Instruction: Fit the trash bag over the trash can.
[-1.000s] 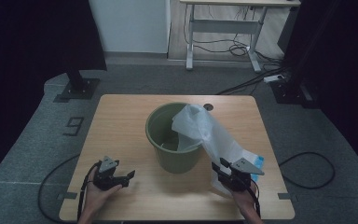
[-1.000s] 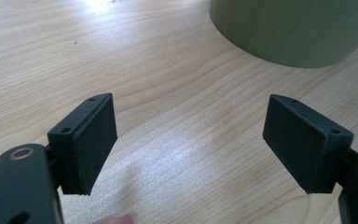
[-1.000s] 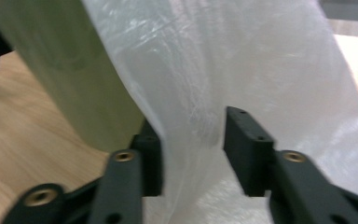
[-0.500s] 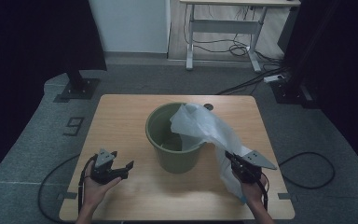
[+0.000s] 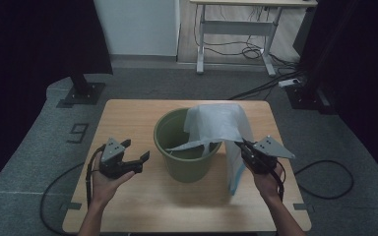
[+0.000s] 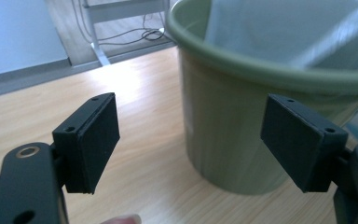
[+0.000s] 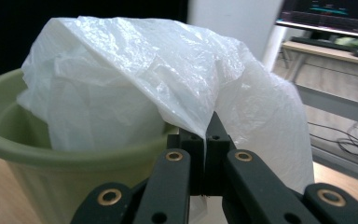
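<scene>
Two hand-held grippers are working at the near edge of the pale wooden bench [image 5: 128, 206]. The left gripper [image 5: 134, 161] is hovering just beside the bucket's left side with its jaws spread wide and holding nothing; in the left gripper view the green wall is showing between them. The right gripper [image 5: 245, 147] is sitting at the bucket's right side, its jaws pressed together and pinching a fold of the thin, translucent white plastic bag [image 5: 219, 123].

Beyond the grippers, the round olive-green plastic bucket [image 5: 184, 164] is standing upright at the middle of the bench. The bag is lying draped over the bucket's right and far rim, part of it sagging into the mouth and part trailing down the outside to the bench beside the right gripper.

Judgement: the film looks very light, limp and slippery, and is likely to tear if dragged hard against the rim. The free edge hanging over the opening appears the best place for the left gripper to take hold, opposite the existing pinch.

Farther off, a white-framed desk [image 5: 236, 27] and floor cables [image 5: 266, 88] are standing well apart.
</scene>
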`<state>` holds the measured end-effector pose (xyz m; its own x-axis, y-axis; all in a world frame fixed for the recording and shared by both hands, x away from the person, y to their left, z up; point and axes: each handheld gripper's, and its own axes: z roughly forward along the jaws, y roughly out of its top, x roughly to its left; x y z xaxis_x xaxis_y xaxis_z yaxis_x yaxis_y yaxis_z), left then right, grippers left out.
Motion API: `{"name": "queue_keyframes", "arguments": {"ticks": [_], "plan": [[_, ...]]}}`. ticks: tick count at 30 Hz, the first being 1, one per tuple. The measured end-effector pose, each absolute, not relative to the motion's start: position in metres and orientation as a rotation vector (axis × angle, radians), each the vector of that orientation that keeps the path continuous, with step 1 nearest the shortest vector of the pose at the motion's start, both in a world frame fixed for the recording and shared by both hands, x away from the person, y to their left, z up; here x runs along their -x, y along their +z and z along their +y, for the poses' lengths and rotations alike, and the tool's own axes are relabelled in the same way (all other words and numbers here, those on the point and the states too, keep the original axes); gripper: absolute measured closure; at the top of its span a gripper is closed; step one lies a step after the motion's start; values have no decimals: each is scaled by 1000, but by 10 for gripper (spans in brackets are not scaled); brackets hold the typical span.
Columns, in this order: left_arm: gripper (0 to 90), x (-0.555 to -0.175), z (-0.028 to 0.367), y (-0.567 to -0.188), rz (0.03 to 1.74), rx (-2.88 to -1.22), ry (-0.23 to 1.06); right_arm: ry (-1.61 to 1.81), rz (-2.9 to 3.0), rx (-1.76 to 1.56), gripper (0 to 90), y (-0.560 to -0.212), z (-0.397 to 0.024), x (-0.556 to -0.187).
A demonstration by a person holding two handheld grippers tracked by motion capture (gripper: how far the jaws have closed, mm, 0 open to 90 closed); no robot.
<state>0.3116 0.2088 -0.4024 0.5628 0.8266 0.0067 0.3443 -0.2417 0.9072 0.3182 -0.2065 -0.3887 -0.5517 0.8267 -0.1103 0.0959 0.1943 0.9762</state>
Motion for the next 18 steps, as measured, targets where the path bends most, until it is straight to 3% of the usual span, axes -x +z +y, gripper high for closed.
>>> {"name": "queue_keyframes", "arguments": {"ticks": [5,11,18], "plan": [[194,-315,203,-401,965,-1831,609,1385,1905,-830,861,-390,-191,-322],[193,-317,203,-403,970,-1825,593,1404,1842,-951,352,-416,-189,-313],[194,-321,203,-403,986,-1825,578,1426,1785,-1081,249,-448,-200,-293]]}}
